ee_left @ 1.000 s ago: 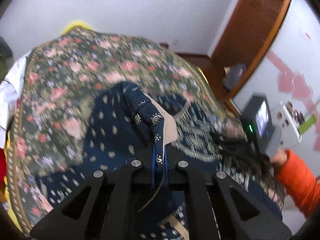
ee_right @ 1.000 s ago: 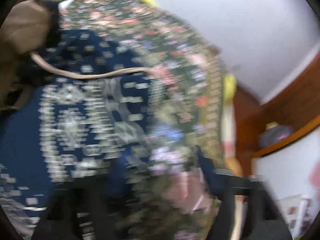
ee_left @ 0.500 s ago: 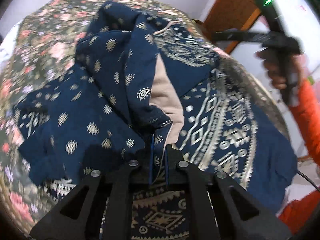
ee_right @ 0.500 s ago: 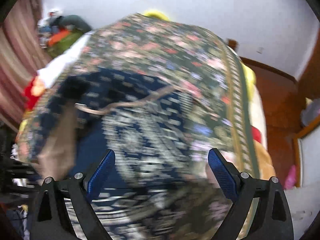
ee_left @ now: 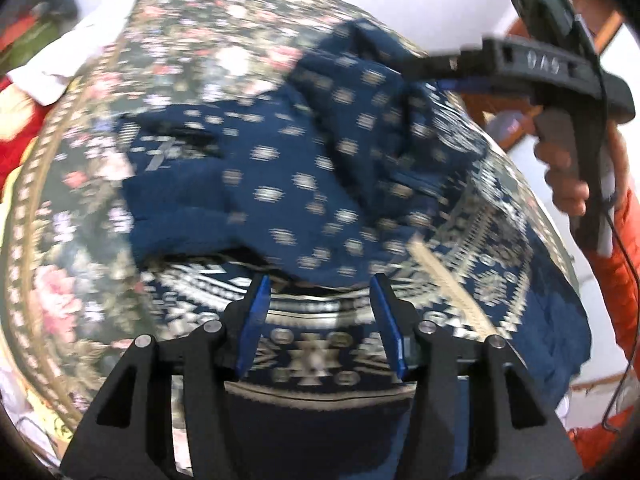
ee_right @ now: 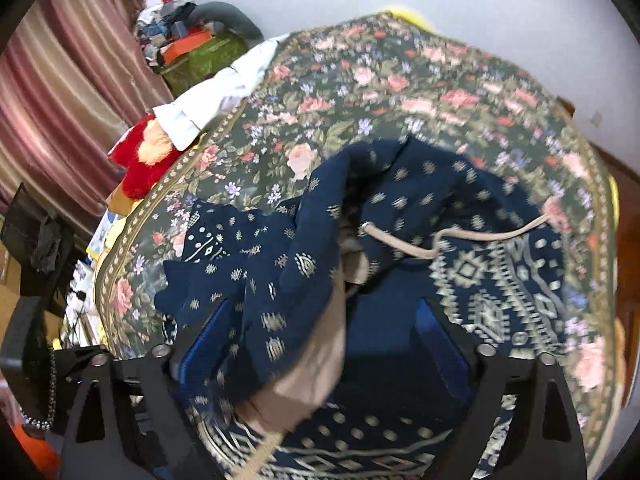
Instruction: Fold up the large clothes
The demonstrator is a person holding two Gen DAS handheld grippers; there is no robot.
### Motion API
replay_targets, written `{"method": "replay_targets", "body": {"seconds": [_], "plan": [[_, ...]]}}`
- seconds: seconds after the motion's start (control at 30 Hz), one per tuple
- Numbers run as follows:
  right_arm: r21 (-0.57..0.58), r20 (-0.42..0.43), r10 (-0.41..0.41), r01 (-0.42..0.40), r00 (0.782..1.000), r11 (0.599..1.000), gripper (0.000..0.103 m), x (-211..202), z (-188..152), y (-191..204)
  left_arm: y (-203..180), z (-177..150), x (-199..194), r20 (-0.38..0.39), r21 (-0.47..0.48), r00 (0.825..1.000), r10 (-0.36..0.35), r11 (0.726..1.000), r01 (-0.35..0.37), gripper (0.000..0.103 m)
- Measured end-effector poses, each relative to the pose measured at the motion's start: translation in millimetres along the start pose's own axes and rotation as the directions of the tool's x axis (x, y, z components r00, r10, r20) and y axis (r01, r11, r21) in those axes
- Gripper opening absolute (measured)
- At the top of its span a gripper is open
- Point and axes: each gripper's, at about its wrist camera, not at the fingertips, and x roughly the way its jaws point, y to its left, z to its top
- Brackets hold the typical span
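Note:
A navy hooded garment [ee_left: 288, 184] with cream patterns lies bunched on a floral bedspread [ee_left: 80, 184]. My left gripper [ee_left: 320, 312] is open, its blue pads apart just above the garment's patterned hem, holding nothing. My right gripper [ee_right: 320, 328] is open with wide jaws; a fold of the garment [ee_right: 304, 280] with its beige lining [ee_right: 320, 364] lies between the pads. A beige drawstring [ee_right: 472, 238] trails to the right. The right gripper also shows in the left wrist view [ee_left: 520, 68], hovering over the garment's far side.
The floral bedspread [ee_right: 400, 80] covers the whole bed. A white cloth [ee_right: 212, 100], a red plush [ee_right: 144, 156] and a pile of clutter [ee_right: 192, 48] lie beyond its left edge. Pink curtains [ee_right: 60, 92] hang at left. Wooden floor [ee_right: 628, 208] lies right.
My left gripper has opened and let go of the garment's edge, which dropped onto the pile. My right gripper has moved down and in over the garment's hood.

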Motion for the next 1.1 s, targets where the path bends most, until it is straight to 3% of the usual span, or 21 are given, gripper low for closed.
{"method": "replay_targets", "body": {"seconds": [0.13,0.23,0.4,0.53,0.6,0.73,0.83,1.0,1.1], "plan": [[0.06,-0.063,0.073,-0.069,0.995,0.996,0.054,27,3,-2,27,12,5,0.02,-0.089,1.0,0.009,0.996,-0.007,0.051],[0.07,-0.056,0.115,-0.111,0.992,0.991,0.033,30,1,-3,34,28,20,0.022,-0.133,1.0,-0.007,0.991,0.01,0.051],[0.021,0.01,0.112,-0.112,0.994,0.993,0.016,14,-8,2,38,52,48,0.002,-0.16,1.0,-0.001,0.987,0.001,0.05],[0.017,0.036,0.119,-0.119,0.992,0.993,0.012,-7,-19,-2,25,57,49,0.01,-0.131,1.0,0.018,0.991,-0.017,0.015],[0.018,0.041,0.126,-0.127,0.991,0.992,0.012,-18,-24,-5,12,57,36,0.057,-0.076,0.998,0.033,0.997,-0.029,0.005],[0.014,0.055,0.137,-0.138,0.989,0.99,0.012,-45,-41,-9,-9,55,0,0.154,0.005,0.987,0.041,0.999,-0.043,0.004],[0.023,0.064,0.111,-0.113,0.992,0.993,0.012,-59,-56,-14,-14,51,-21,0.188,0.012,0.981,0.038,0.999,-0.041,0.003],[0.077,0.028,0.1,-0.101,0.995,0.992,0.012,-60,-85,-31,-11,37,-23,0.146,-0.03,0.988,-0.046,0.998,0.051,0.003],[0.078,0.003,0.053,-0.053,0.999,0.996,0.012,-57,-101,-40,-13,27,-12,0.102,-0.035,0.994,-0.045,0.998,0.049,0.004]]}}
